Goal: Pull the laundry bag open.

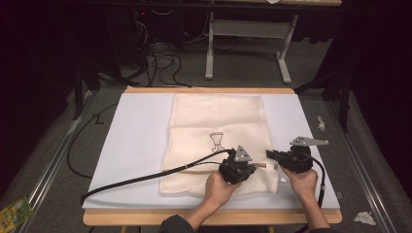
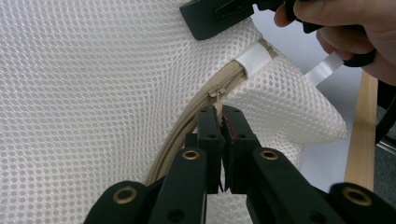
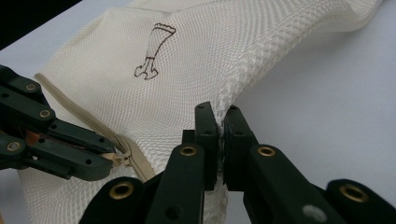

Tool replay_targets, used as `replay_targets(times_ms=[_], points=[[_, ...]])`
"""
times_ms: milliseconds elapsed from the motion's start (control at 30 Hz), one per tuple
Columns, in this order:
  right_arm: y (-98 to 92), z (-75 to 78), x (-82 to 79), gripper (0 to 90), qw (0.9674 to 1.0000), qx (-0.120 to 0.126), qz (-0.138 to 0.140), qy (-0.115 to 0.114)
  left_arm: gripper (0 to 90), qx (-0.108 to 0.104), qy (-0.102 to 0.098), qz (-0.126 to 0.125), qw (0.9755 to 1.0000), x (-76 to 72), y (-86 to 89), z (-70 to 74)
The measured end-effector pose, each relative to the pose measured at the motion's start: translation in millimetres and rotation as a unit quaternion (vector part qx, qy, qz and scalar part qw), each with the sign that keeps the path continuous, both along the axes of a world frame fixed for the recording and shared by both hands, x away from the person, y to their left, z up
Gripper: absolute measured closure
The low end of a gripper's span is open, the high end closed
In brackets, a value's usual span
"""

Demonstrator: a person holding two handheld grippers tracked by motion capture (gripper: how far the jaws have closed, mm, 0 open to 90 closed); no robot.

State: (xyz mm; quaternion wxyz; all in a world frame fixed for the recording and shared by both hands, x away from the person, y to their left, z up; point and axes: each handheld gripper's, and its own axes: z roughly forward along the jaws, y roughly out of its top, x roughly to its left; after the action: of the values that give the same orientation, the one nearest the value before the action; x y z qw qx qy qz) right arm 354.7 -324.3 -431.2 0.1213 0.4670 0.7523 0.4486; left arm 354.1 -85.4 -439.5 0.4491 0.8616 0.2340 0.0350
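A cream mesh laundry bag (image 1: 216, 141) lies flat near the surface's (image 1: 136, 141) front edge, towards its right side. The left gripper (image 2: 221, 116) has its jaws pressed together on the zipper pull (image 2: 215, 94). The right gripper (image 3: 219, 122) pinches the bag's mesh edge just beside the zipper's end, jaws nearly closed.

Cream mesh zip bag (image 1: 214, 121), flat

**Camera setup: one overhead, two gripper-mounted**

The table (image 1: 136, 126) is seen from above the person's side, facing forward and down, far off. The mesh bag (image 1: 214, 121) is viewed at very close range along each hand-held gripper's own jaws. The zipper (image 2: 187, 126) area is shared by all three views.
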Motion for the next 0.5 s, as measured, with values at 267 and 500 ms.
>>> replay_targets(times_ms=[267,500], points=[[0.7,0.5,0.8,88.0,1.0,-0.004,0.003,-0.002,87.0,0.001,-0.001,-0.002,1.0,0.0,4.5,0.4],[-0.6,-0.6,0.7,88.0,1.0,0.0,0.0,-0.002,87.1,-0.003,0.004,0.0,1.0,0.5,6.8,-0.9]])
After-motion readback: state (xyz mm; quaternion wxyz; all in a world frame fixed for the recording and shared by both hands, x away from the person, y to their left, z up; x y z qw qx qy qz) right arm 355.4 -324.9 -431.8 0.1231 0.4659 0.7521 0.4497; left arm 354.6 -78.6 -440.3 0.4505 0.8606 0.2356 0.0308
